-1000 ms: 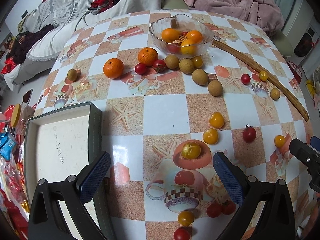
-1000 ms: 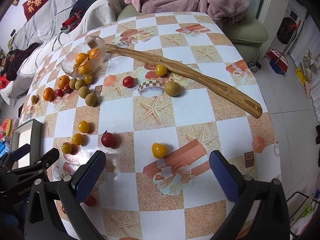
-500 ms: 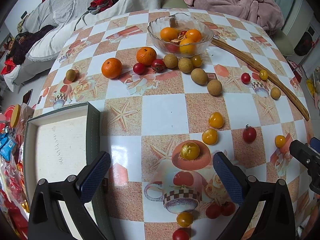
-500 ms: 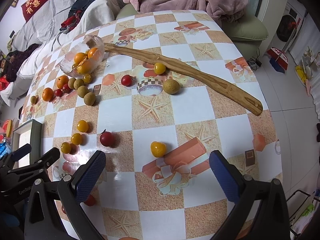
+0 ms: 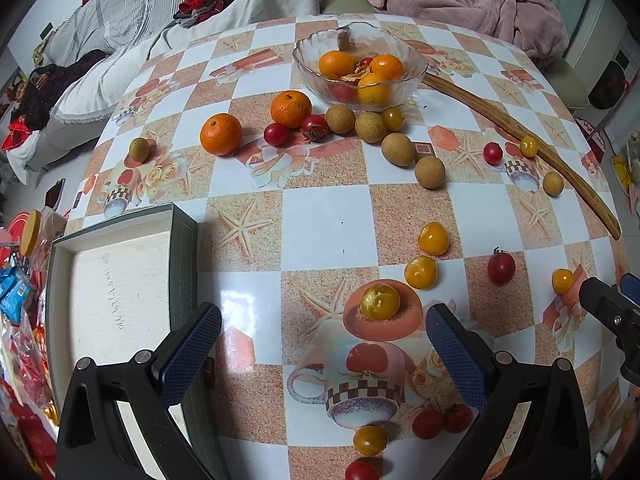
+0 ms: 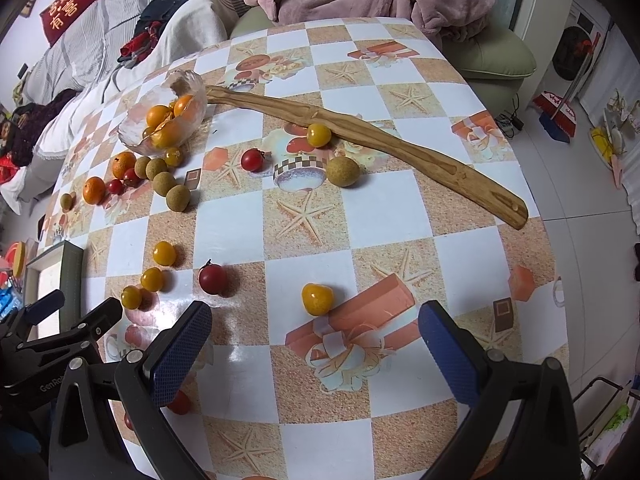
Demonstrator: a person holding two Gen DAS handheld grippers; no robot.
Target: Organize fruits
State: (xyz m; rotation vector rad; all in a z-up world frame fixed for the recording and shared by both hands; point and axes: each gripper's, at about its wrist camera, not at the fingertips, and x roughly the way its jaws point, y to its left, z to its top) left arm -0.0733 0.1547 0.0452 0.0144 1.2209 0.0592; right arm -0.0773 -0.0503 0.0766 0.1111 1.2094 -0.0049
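Fruit lies scattered over a round table (image 5: 328, 216) covered in a glossy checked cloth of white and sandy-orange squares printed with starfish, teacups and gift boxes. At the far side stands a clear glass bowl (image 5: 360, 62) with a scalloped rim, holding several oranges and a red tomato. Just in front of it sit two loose mandarins (image 5: 221, 134), dimpled and round, beside red cherry tomatoes (image 5: 276, 134) and a curving row of matt tan longans (image 5: 397, 149). A long, thin wooden stick (image 6: 372, 138), gently bowed, runs from beside the bowl diagonally toward the table's right edge; a yellow tomato (image 6: 319, 135) touches it and one longan (image 6: 342, 171) lies just beside it. Nearer the cameras, three smooth yellow tomatoes (image 5: 420, 272) form a short line slanting away to the right, with a stemmed red tomato (image 5: 501, 267) to their right. An open, shallow rectangular box (image 5: 120, 280) with dark walls and a pale floor sits at the table's left edge, its long axis running away from the viewer. The left gripper (image 5: 324, 344) hangs low over the table with its blue textured pads spread wide and holding nothing; the nearest yellow tomato (image 5: 380, 301) sits just ahead, between them. The right gripper (image 6: 316, 354) is likewise spread wide and empty, with a lone yellow tomato (image 6: 317, 298) just ahead of it. More small tomatoes lie near the table's front edge.
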